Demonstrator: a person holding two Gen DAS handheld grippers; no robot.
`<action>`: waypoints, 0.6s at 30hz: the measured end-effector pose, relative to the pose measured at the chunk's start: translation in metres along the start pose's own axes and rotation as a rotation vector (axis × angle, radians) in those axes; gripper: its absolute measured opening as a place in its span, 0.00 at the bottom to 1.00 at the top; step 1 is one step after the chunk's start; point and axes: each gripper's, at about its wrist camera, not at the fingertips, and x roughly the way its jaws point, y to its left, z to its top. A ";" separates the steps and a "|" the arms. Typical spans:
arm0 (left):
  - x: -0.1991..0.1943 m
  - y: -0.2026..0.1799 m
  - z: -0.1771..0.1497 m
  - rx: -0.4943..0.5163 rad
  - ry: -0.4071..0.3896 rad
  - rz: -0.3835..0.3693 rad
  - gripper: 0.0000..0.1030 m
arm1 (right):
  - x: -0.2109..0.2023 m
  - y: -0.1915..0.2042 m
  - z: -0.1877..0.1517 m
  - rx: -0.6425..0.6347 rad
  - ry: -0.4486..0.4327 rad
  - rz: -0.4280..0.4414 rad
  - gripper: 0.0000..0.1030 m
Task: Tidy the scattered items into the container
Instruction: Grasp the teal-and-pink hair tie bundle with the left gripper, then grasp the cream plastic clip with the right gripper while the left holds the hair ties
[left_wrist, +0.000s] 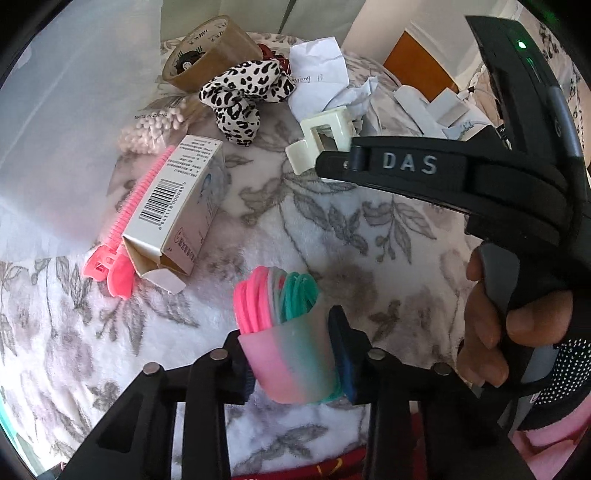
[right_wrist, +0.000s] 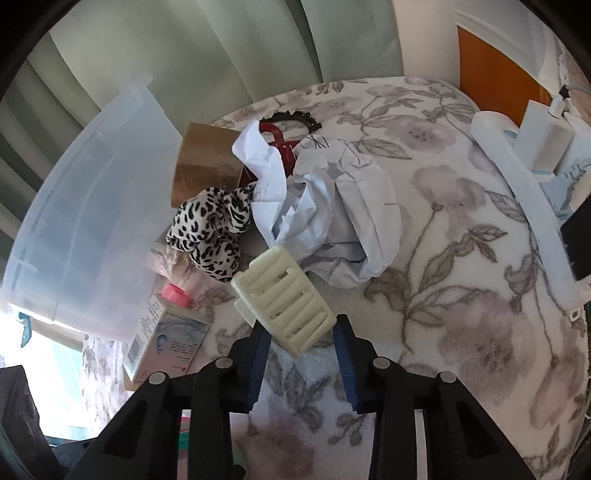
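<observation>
My left gripper (left_wrist: 291, 354) is shut on a pack of pink and teal hair ties (left_wrist: 284, 325), held above the floral blanket. My right gripper (right_wrist: 301, 332) is shut on a cream claw hair clip (right_wrist: 284, 299); the clip also shows in the left wrist view (left_wrist: 321, 138) at the tip of the right gripper. The clear plastic container (right_wrist: 88, 229) stands at the left. Scattered beside it lie a leopard scrunchie (right_wrist: 210, 232), a small white box (left_wrist: 177, 206), a pink claw clip (left_wrist: 122, 236), a tape roll (left_wrist: 210, 51), cotton swabs (left_wrist: 155, 125) and crumpled paper (right_wrist: 332, 206).
The floral blanket (right_wrist: 461, 258) covers the surface. A white charger block (right_wrist: 546, 136) and a long white piece (right_wrist: 524, 206) lie at the far right. A dark red and black hair item (right_wrist: 288, 125) sits behind the paper.
</observation>
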 end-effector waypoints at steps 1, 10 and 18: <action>-0.003 0.002 0.003 -0.002 -0.002 0.001 0.32 | -0.002 0.000 0.000 0.002 -0.006 0.003 0.23; -0.036 0.027 0.019 -0.024 -0.043 0.016 0.31 | -0.030 0.000 -0.007 0.046 -0.065 0.030 0.12; -0.018 -0.046 -0.078 -0.015 -0.124 0.028 0.31 | -0.066 -0.008 -0.024 0.082 -0.141 0.062 0.05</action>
